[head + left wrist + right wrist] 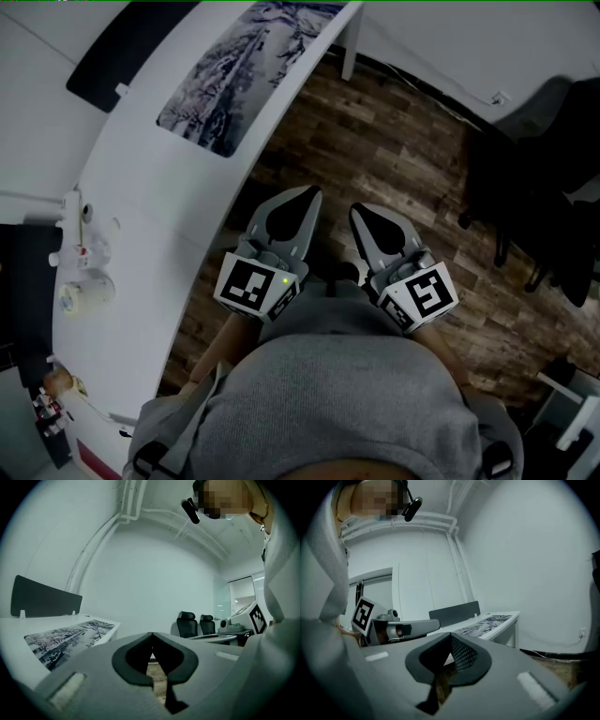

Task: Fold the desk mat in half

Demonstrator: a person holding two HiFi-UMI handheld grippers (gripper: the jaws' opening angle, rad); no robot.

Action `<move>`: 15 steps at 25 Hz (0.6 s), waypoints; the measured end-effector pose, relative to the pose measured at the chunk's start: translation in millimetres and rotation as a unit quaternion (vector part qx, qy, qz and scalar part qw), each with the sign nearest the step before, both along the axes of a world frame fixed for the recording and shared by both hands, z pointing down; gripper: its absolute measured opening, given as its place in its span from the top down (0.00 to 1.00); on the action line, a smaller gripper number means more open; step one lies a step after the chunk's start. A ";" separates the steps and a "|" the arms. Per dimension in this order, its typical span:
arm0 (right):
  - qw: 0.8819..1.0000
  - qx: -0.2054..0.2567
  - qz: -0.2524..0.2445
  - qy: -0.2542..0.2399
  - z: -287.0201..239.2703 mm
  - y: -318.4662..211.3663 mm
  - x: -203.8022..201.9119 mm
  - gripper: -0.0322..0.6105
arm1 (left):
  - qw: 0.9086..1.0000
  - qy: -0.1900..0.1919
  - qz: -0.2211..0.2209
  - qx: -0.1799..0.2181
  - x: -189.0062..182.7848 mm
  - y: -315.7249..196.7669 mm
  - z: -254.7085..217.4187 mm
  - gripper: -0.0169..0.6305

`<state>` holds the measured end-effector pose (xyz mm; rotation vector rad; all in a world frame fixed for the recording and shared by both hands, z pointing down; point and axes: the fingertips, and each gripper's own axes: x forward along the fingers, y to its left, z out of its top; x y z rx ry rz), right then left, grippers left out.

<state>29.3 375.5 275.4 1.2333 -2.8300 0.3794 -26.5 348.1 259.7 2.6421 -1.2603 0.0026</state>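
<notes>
I see the mat [246, 70] lying open, flat as far as I can tell, at the desk's [150, 244] far end. My left gripper [307, 194] and right gripper [362, 212] hover over the floor [394, 159], well apart from it, jaws closed and empty.

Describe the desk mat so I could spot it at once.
Find the long white desk beside the wooden floor. At its far end, next to a plain dark panel, the mat lies flat. It is the only thing on the desk that carries a printed picture, in blue-grey and white.
</notes>
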 end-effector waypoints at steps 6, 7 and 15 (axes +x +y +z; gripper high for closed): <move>1.000 -0.002 -0.001 -0.005 5.6 -5.1 -31.4 0.95 | 1.000 0.000 0.002 -0.001 -30.8 -4.2 9.0 0.97; 1.000 -0.003 0.002 -0.004 7.1 -6.7 -35.7 0.95 | 1.000 0.000 0.002 -0.001 -35.9 -5.9 10.6 0.97; 0.999 -0.001 0.033 -0.002 13.6 -14.8 -50.2 0.95 | 1.000 0.016 0.012 -0.010 -56.1 -22.3 23.7 0.97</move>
